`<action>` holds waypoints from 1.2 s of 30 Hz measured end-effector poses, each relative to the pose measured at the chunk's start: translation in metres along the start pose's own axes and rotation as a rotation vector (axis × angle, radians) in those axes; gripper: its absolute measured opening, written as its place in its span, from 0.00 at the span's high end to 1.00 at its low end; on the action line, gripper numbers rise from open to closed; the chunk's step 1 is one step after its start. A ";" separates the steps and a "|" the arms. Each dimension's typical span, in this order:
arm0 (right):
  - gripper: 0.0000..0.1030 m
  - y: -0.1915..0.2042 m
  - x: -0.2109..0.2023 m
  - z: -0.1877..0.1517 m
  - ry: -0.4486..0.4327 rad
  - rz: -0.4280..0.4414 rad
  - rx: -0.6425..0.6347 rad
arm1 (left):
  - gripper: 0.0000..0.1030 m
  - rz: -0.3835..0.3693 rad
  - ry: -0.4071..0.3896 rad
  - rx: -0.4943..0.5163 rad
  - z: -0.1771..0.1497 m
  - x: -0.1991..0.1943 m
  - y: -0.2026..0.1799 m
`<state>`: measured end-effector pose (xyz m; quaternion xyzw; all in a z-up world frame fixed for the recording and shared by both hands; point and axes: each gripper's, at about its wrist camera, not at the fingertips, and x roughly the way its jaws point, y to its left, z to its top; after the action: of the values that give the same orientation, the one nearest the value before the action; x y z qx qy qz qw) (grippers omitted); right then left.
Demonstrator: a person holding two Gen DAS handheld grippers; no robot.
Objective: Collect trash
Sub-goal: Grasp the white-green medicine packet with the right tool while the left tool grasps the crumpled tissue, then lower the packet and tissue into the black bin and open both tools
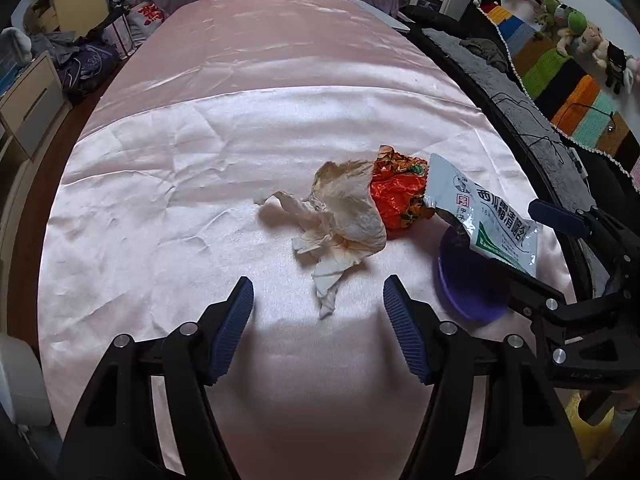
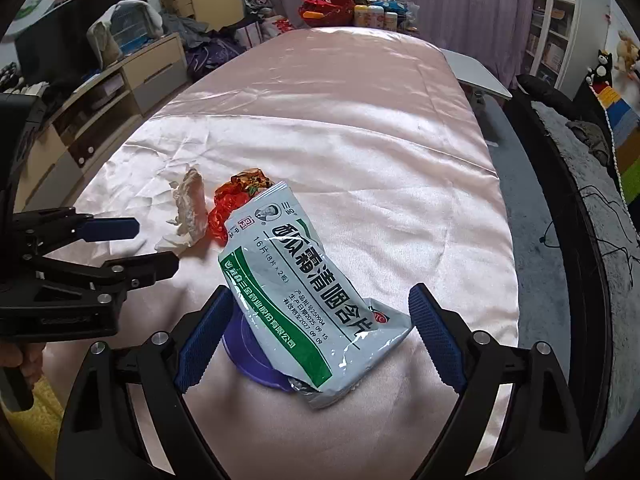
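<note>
Left hand-held gripper (image 1: 318,300) jaws apart, crumpled tissue (image 1: 340,224) just ahead, its tail btwn tips. Right hand-held gripper (image 2: 320,316) apart, straddling medicine pouch (image 2: 298,300) w/o pressing it.

Two handheld grippers are seen angled downward side by side: the left gripper (image 1: 319,300) with jaws parted, the right gripper (image 2: 320,316) spread wide.

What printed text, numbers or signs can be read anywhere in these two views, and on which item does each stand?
All on the grey-and-green medicine sachet:
"西瓜霜清咽含片", large black characters.
"16片(8片×2板)", beside the name.
"2025 09 15" and "2027 09 09", the date lines.
"OTC", red oval, partly hidden.
Green band: white company line ending "有限公司"; the rest is too warped to read.
Red crumpled wrapper: pattern only, no legible text.
Bottles at the far end: labels too small.
</note>
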<state>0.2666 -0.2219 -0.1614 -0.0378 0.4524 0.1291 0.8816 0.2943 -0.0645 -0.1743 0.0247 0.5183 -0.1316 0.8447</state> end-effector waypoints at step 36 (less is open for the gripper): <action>0.58 0.022 -0.087 -0.032 -0.080 0.068 0.032 | 0.98 -0.030 -0.167 -0.007 -0.051 -0.108 0.000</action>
<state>0.1873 -0.2235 -0.1089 -0.0031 0.4200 0.1534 0.8944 0.2034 -0.0345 -0.1022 0.0030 0.4469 -0.1441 0.8829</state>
